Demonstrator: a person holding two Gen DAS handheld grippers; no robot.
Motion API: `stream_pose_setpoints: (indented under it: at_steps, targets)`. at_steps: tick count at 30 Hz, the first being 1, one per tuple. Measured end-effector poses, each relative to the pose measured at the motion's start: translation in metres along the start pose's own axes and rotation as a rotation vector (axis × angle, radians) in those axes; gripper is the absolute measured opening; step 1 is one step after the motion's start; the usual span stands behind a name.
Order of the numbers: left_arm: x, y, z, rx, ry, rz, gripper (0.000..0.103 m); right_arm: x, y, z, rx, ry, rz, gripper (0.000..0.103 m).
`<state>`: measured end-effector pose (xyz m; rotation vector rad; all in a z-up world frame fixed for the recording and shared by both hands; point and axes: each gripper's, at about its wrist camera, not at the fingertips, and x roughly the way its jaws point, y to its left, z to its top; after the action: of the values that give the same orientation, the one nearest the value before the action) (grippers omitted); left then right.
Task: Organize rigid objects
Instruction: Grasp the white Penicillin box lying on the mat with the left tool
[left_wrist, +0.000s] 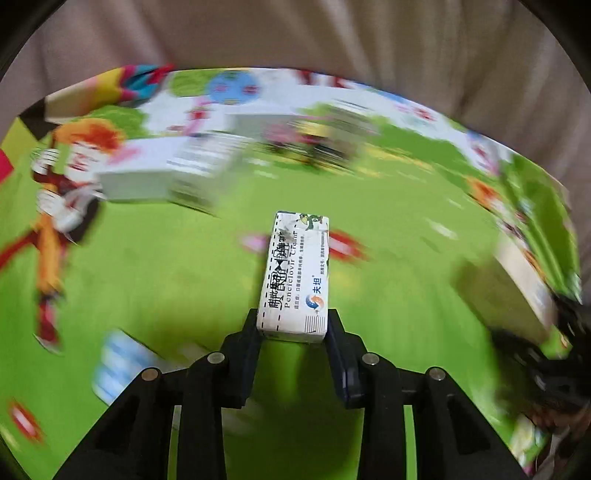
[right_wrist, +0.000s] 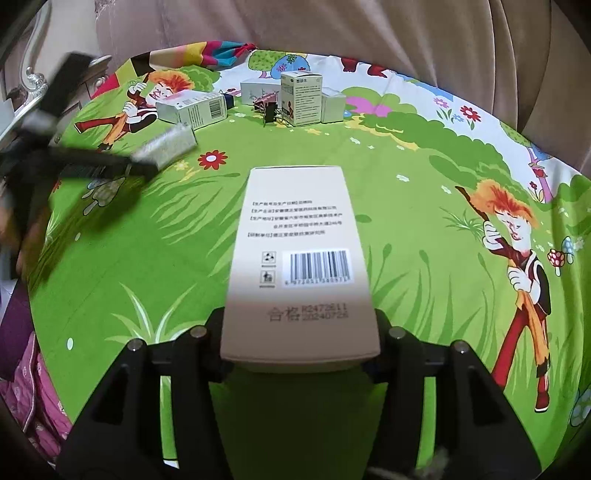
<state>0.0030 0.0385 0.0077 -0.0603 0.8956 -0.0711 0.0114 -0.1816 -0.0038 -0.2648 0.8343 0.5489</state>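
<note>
My left gripper (left_wrist: 293, 334) is shut on a small white Penciclovir cream box (left_wrist: 295, 275), held above the green cartoon cloth; this view is motion-blurred. My right gripper (right_wrist: 299, 350) is shut on a larger beige box (right_wrist: 299, 258) with a barcode on top, held above the cloth. In the right wrist view the left gripper (right_wrist: 147, 166) shows blurred at the left with its small box (right_wrist: 166, 146). The right gripper and beige box (left_wrist: 506, 291) show blurred at the right of the left wrist view.
At the far side stand several boxes: a lying white box (right_wrist: 192, 107), an upright box (right_wrist: 301, 98), white boxes (right_wrist: 332, 107) and binder clips (right_wrist: 267, 107). A blister pack (left_wrist: 118, 365) lies near left. A beige sofa (right_wrist: 332, 26) is behind.
</note>
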Motion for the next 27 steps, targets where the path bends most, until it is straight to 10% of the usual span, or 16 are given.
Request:
stream_pose_setpoints:
  at_steps: [6, 10, 20, 27]
  targets:
    - [-0.005, -0.030, -0.011, -0.005, -0.047, 0.043, 0.040, 0.000, 0.000, 0.000, 0.005, 0.002, -0.003, 0.059]
    - [0.008, -0.030, 0.005, 0.036, -0.002, 0.055, 0.084, 0.001, -0.004, 0.001, 0.022, 0.008, 0.020, 0.075]
    - [0.015, -0.028, 0.003, 0.039, -0.020, 0.056, 0.087, -0.006, -0.038, -0.005, 0.224, -0.052, 0.234, 0.086]
    - [0.017, -0.026, 0.004, 0.023, -0.019, 0.079, 0.088, -0.002, -0.034, 0.005, 0.234, -0.028, 0.090, 0.086]
